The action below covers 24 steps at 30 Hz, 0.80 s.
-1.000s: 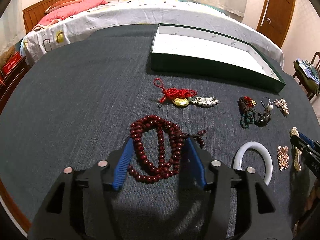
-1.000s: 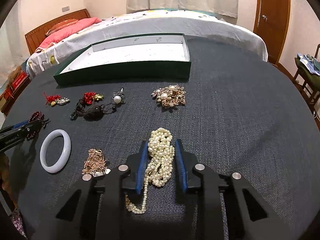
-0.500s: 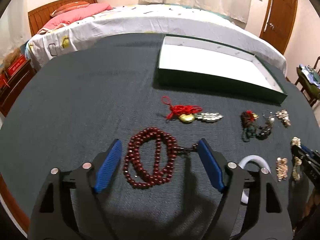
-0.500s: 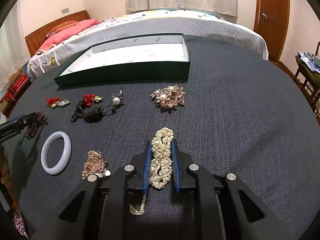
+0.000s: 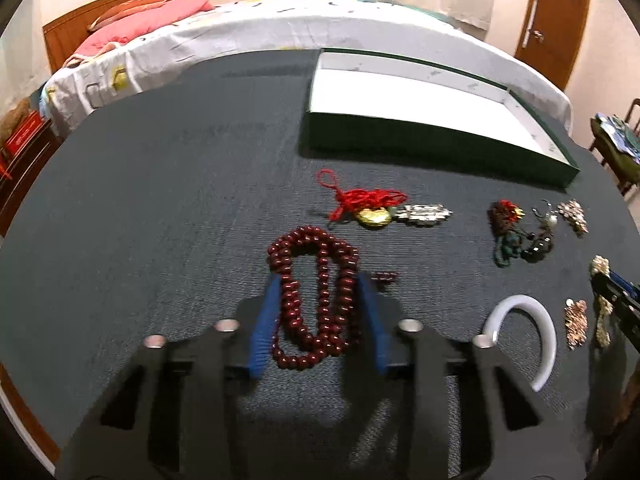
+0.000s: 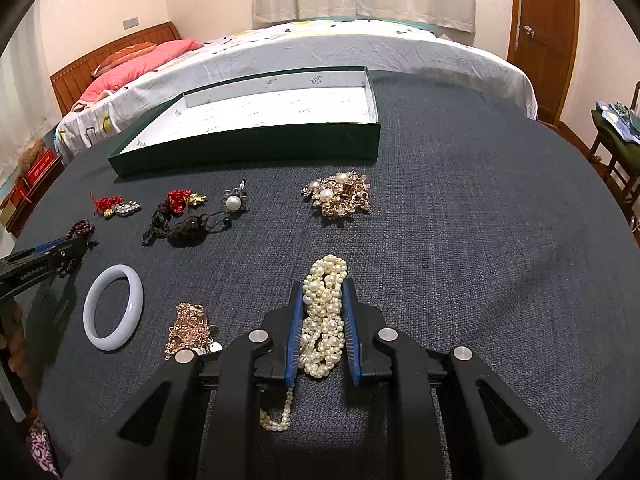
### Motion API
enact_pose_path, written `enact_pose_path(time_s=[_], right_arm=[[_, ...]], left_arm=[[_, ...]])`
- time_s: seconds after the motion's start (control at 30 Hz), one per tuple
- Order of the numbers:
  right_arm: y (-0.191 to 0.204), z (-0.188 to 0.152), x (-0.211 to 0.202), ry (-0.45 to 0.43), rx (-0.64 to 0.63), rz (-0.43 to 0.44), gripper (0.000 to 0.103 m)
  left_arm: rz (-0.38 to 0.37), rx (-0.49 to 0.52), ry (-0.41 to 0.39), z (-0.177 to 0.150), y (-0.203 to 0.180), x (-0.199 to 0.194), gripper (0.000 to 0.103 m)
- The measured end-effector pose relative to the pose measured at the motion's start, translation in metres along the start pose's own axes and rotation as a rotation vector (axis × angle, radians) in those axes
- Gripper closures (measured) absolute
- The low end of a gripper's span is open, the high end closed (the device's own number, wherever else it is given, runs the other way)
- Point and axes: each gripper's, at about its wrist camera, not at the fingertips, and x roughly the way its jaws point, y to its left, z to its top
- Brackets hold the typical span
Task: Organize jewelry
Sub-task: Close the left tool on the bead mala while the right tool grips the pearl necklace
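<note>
L gripper (image 5: 320, 304) was closing w/ the dark red bead string (image 5: 316, 296) between its blue pads, just in front of the green box (image 5: 420, 152) on the dark cloth (image 5: 160, 200). R gripper (image 6: 324, 320) was clamped on the pearl necklace (image 6: 324, 312); white bangle (image 6: 113, 306) lay to the left of the pearls, nearer than the box.

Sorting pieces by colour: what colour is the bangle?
Pale white, faintly lavender bangle, best seen in the right wrist view.
</note>
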Motion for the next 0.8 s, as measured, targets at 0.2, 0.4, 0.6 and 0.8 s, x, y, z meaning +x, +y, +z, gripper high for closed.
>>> enact_pose_path(time_s=[0.2,0.4,0.6,0.8], right_arm=[[0.001,0.001,0.000,-0.001,0.004,0.005,0.083],[0.001,0.001,-0.001,-0.002,0.009,0.013,0.085],[0.003,0.002,-0.005,-0.013,0.009,0.019,0.086],[0.002,0.005,-0.012,-0.032,0.014,0.026,0.086]], left_arm=[[-0.026,-0.006,-0.012,-0.002,-0.002,-0.002,0.092],[-0.048,-0.021,-0.032,-0.002,-0.001,-0.007,0.096],[-0.058,-0.019,-0.037,-0.004,-0.004,-0.014,0.096],[-0.071,-0.017,-0.053,-0.002,-0.006,-0.024,0.096]])
